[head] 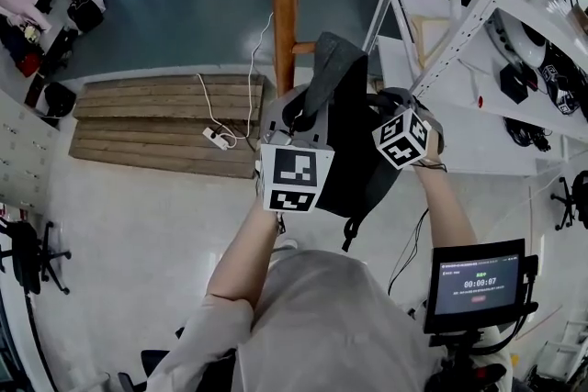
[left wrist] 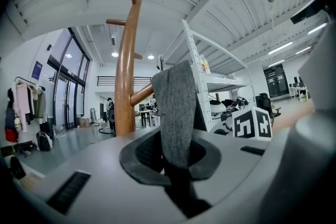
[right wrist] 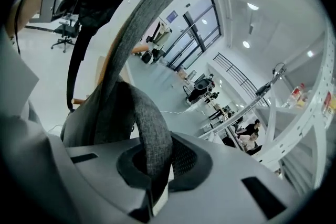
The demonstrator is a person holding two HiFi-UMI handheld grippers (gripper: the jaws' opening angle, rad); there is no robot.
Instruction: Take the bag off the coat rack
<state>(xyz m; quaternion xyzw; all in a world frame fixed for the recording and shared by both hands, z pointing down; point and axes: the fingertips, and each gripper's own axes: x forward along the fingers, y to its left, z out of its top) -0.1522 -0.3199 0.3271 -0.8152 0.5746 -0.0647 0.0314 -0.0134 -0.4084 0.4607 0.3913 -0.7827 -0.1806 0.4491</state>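
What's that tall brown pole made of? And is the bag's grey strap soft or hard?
The coat rack looks like wood with a smooth, glossy varnish: it is warm orange-brown and light shines along it. The strap looks like soft woven or felt-like fabric: matte, speckled grey, and it curves limply. The bag seems to be dark cloth, but its weave is too small to tell.

Wooden coat rack (head: 286, 5): upright pole with side pegs, rising beside a low plank platform (head: 165, 119) set on the pale floor (head: 138, 225). On the platform lies a white power strip (head: 217, 139) with its cord. Against the rack hangs a dark bag (head: 354, 151), with its grey strap (head: 335, 60) up beside a peg.
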